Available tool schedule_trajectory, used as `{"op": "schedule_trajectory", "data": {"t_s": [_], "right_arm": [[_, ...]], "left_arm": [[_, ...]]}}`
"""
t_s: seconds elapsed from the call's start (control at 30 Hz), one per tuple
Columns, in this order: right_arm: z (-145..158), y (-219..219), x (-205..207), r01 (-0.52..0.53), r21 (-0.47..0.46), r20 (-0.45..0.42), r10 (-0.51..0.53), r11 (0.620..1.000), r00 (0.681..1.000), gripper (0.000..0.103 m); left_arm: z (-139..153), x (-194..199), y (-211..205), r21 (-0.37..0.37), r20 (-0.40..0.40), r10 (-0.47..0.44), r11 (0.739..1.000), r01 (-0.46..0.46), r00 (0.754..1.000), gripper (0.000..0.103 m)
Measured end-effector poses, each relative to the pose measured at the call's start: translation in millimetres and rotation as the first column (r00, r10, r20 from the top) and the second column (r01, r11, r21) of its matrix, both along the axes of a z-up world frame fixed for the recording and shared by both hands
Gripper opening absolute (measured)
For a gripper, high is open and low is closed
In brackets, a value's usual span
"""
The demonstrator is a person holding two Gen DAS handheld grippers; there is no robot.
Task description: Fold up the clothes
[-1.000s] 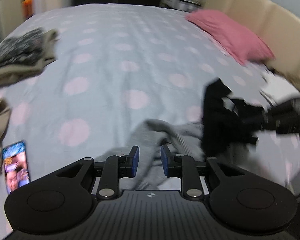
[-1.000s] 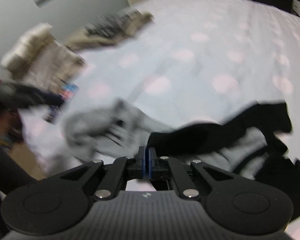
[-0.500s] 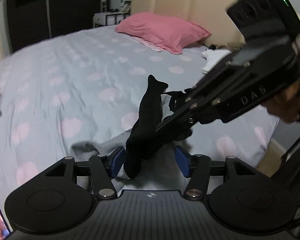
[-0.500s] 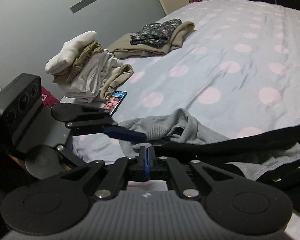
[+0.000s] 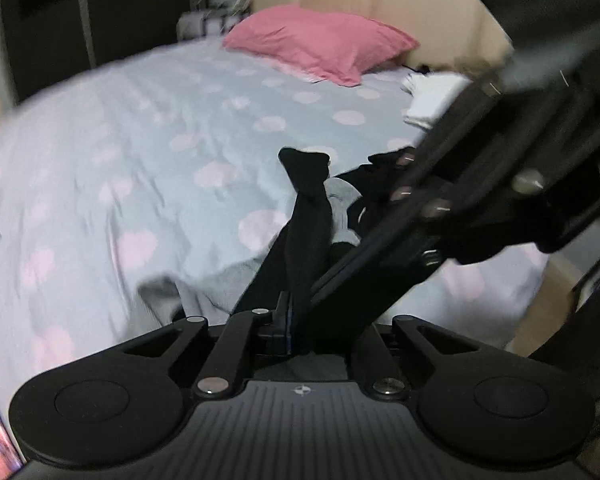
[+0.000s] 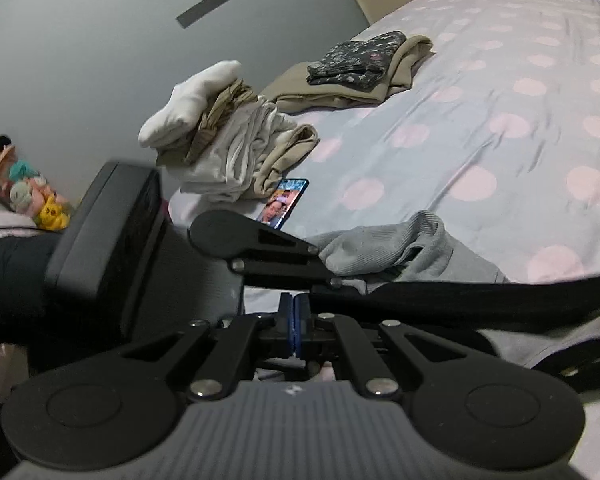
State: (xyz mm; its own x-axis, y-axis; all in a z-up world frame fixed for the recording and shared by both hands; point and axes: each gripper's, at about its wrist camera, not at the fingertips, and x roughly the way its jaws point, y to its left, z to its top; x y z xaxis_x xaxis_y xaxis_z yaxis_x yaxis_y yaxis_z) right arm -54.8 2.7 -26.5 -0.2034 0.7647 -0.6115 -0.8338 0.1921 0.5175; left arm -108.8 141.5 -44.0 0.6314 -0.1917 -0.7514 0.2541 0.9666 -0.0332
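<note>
A black garment lies stretched over a crumpled grey garment on the dotted bedsheet. My left gripper has its jaws closing, and the pads pinch the near end of the black cloth. My right gripper reaches in from the upper right, its tips right beside the left ones. In the right wrist view the black garment runs as a taut band from the right gripper, whose pads press on its edge while easing open. The left gripper enters from the left over the grey garment.
A pink pillow and folded white cloth lie near the headboard. A heap of white and beige clothes, a folded beige and dark floral stack and a lit phone sit along the bed's edge. Plush toys lie beyond.
The left gripper's jaws stood wide around the black garment half a second ago and have now come together on it. The right gripper stayed shut and barely shifted.
</note>
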Motion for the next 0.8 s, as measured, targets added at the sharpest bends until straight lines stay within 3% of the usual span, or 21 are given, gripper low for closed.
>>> {"op": "schedule_trajectory", "data": {"t_s": [0.07, 0.17, 0.27, 0.33, 0.4, 0.57, 0.67, 0.73, 0.8], "right_arm": [[2.9, -7.5, 9.4, 0.033, 0.004, 0.026, -0.033, 0.999, 0.999, 0.009], [6.7, -24.3, 26.4, 0.129, -0.002, 0.127, -0.127, 0.992, 0.984, 0.045], [1.9, -38.2, 42.1, 0.238, -0.069, 0.28, -0.21, 0.969, 0.937, 0.045], [-10.5, -44.1, 52.7, 0.32, -0.134, 0.333, -0.262, 0.938, 0.906, 0.045], [-25.3, -44.6, 58.8, 0.349, -0.181, 0.353, -0.271, 0.919, 0.896, 0.045], [-62.6, -13.1, 32.4, 0.246, -0.279, 0.478, -0.087, 0.928, 0.874, 0.045], [-88.6, 8.5, -1.0, 0.143, -0.344, 0.6, 0.1, 0.928, 0.794, 0.045], [-107.5, 18.8, -15.8, 0.116, -0.384, 0.685, 0.199, 0.916, 0.701, 0.045], [-124.6, 20.6, -30.3, 0.093, -0.422, 0.754, 0.292, 0.902, 0.588, 0.045]], "left_arm": [[6.6, 3.7, 17.2, 0.004, 0.005, 0.074, 0.997, -0.074, 0.997, 0.005], [19.3, 7.2, 50.9, -0.03, 0.012, 0.213, 0.977, -0.213, 0.977, 0.005], [30.3, 5.8, 79.5, -0.047, 0.017, 0.317, 0.948, -0.316, 0.948, 0.005], [35.9, 3.6, 95.4, -0.059, 0.021, 0.369, 0.928, -0.367, 0.929, 0.005], [37.0, 2.8, 103.2, -0.075, 0.011, 0.385, 0.92, -0.384, 0.923, 0.005], [35.4, 0.8, 104.6, -0.074, -0.003, 0.381, 0.922, -0.38, 0.925, 0.005], [35.8, -1.7, 107.5, -0.079, -0.004, 0.382, 0.921, -0.381, 0.924, 0.005], [35.4, -3.5, 111.5, -0.09, -0.007, 0.39, 0.917, -0.389, 0.921, 0.005], [34.0, -4.9, 114.7, -0.1, -0.016, 0.396, 0.913, -0.395, 0.918, 0.005]]}}
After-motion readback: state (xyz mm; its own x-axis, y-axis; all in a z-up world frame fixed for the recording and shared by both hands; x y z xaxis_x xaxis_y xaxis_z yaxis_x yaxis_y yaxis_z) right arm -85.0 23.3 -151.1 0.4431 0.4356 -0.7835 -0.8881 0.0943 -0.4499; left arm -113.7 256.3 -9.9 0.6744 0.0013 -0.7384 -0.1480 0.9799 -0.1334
